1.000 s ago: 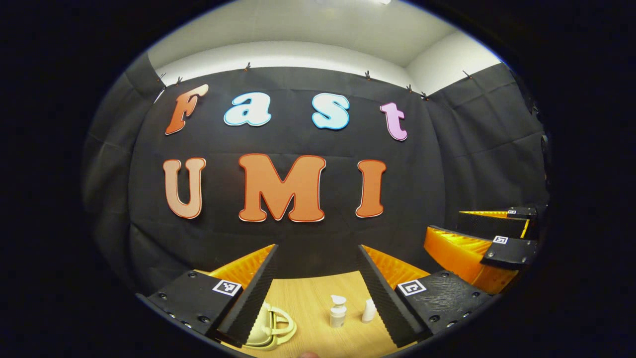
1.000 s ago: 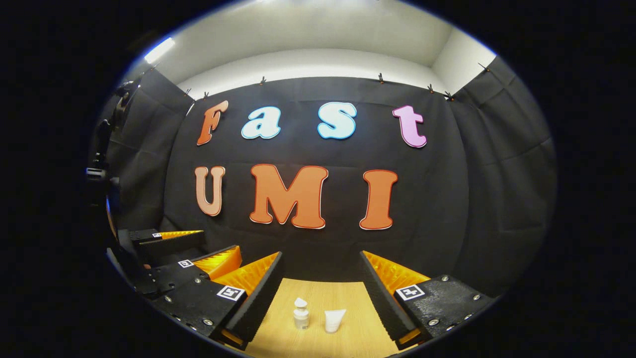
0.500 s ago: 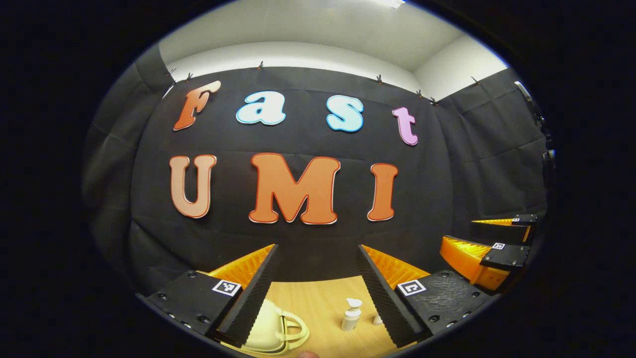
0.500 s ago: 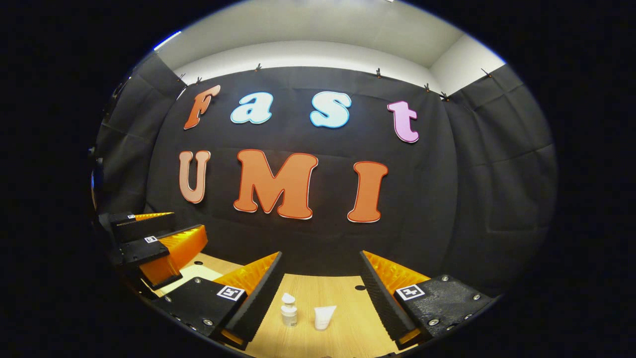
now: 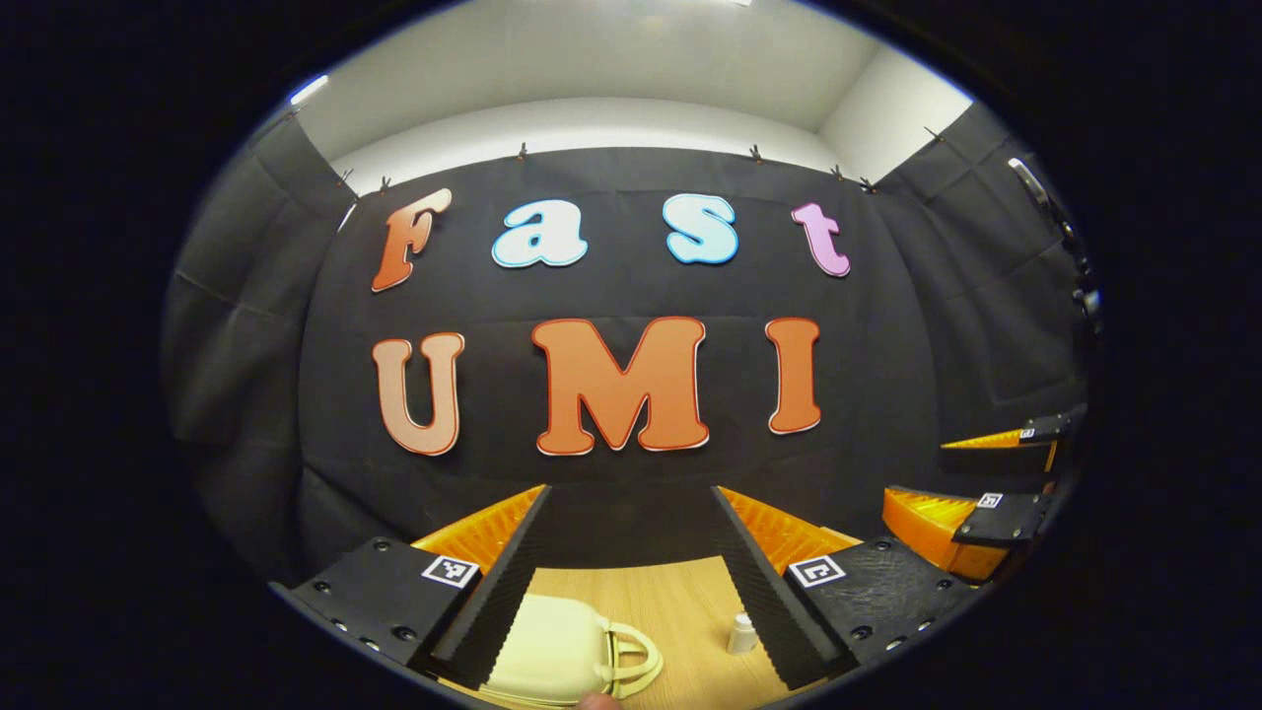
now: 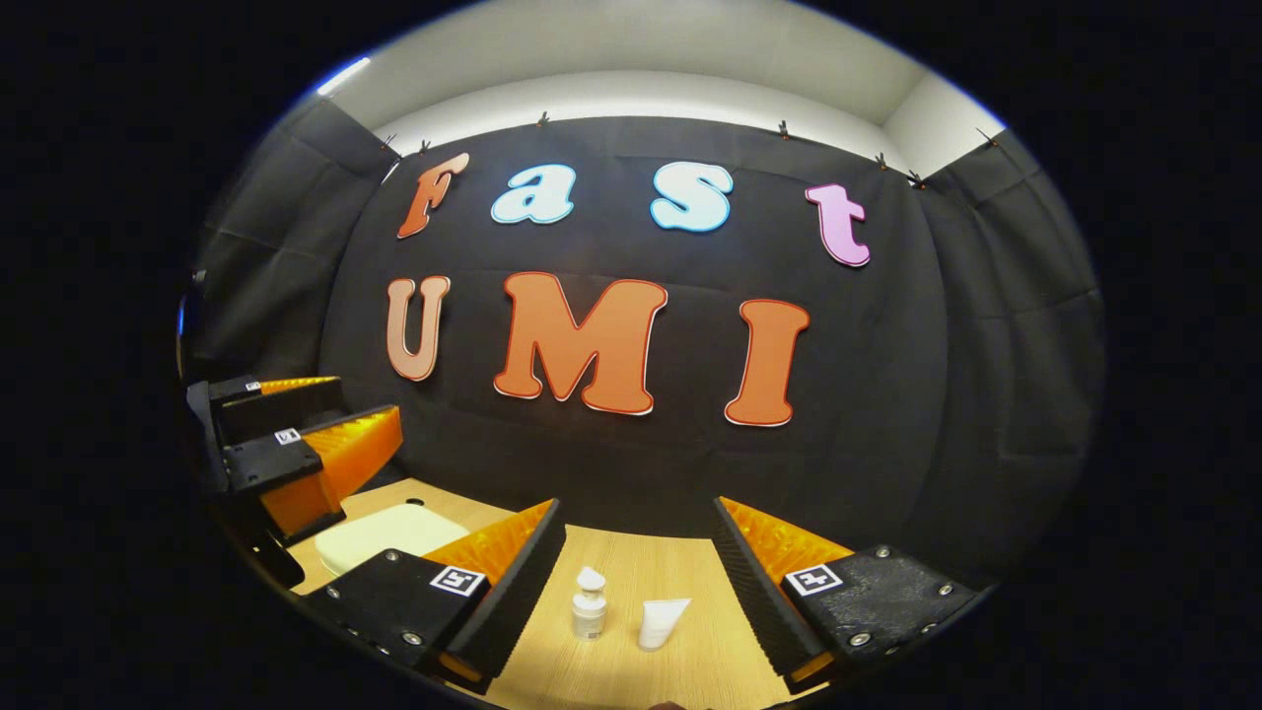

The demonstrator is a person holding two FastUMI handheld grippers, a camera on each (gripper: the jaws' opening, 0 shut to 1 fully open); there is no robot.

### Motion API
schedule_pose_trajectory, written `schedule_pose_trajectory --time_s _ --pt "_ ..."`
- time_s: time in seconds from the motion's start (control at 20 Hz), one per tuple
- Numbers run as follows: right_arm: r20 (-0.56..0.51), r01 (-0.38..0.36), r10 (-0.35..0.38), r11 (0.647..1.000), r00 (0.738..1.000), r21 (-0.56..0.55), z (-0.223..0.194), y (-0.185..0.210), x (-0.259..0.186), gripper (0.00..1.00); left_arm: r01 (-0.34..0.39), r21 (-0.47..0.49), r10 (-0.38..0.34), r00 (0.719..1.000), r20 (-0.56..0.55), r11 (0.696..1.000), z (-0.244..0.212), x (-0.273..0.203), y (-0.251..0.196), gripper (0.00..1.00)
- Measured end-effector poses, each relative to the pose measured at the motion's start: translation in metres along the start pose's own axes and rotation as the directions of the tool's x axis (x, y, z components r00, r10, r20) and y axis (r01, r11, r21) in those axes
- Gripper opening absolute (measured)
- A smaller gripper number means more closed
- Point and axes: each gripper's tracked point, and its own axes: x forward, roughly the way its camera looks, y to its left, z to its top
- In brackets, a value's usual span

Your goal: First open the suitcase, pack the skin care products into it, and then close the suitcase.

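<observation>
A small cream suitcase (image 5: pixel 557 656) with a looped handle lies closed on the wooden table, low between the fingers of my left gripper (image 5: pixel 631 552), which is open and held above it. A white bottle (image 5: pixel 741 633) peeks out beside its right finger. In the right gripper view, a white pump bottle (image 6: pixel 589 603) and a white tube (image 6: pixel 661 621) stand on the table between the wide-apart fingers of my right gripper (image 6: pixel 639 562), open and empty. The suitcase (image 6: pixel 380 534) also lies at the left there, under the left gripper (image 6: pixel 296 444). The right gripper (image 5: pixel 986 488) shows at the far right of the left gripper view.
The light wooden table (image 6: pixel 631 562) runs back to the black cloth wall. A small dark hole (image 6: pixel 418 502) marks the tabletop near the suitcase.
The left gripper view has swung left, so the suitcase now sits more between its fingers and the bottles slid behind the right finger. The right gripper has tilted down slightly, and the suitcase has come into its view.
</observation>
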Motion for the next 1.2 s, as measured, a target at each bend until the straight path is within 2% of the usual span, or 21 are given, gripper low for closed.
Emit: schedule_pose_trajectory --time_s 0.15,0.45,0.6,0.85,1.2 --pt "-0.010 0.001 -0.001 1.000 1.000 -0.009 -0.007 -0.005 0.006 0.95 -0.012 0.049 0.012 1.000 -0.010 0.999 -0.020 0.007 0.003 0.99" --pt "-0.036 0.020 -0.020 1.000 0.999 -0.003 -0.025 -0.019 0.007 0.95 0.052 0.178 -0.029 0.991 -0.128 0.983 -0.090 0.021 -0.014 0.99" --pt "-0.042 0.036 -0.037 0.999 0.998 -0.006 -0.031 -0.028 0.009 0.95 0.087 0.250 -0.042 0.983 -0.180 0.964 -0.120 0.030 -0.020 0.99" --pt "-0.047 0.069 -0.069 0.998 0.997 -0.001 -0.035 -0.044 0.017 0.95 0.178 0.381 -0.063 0.953 -0.296 0.907 -0.184 0.043 -0.037 0.99" --pt "-0.072 0.121 -0.121 0.993 0.990 -0.003 -0.049 -0.073 0.023 0.95 0.265 0.533 0.000 0.896 -0.445 0.803 -0.273 0.053 -0.036 0.98"
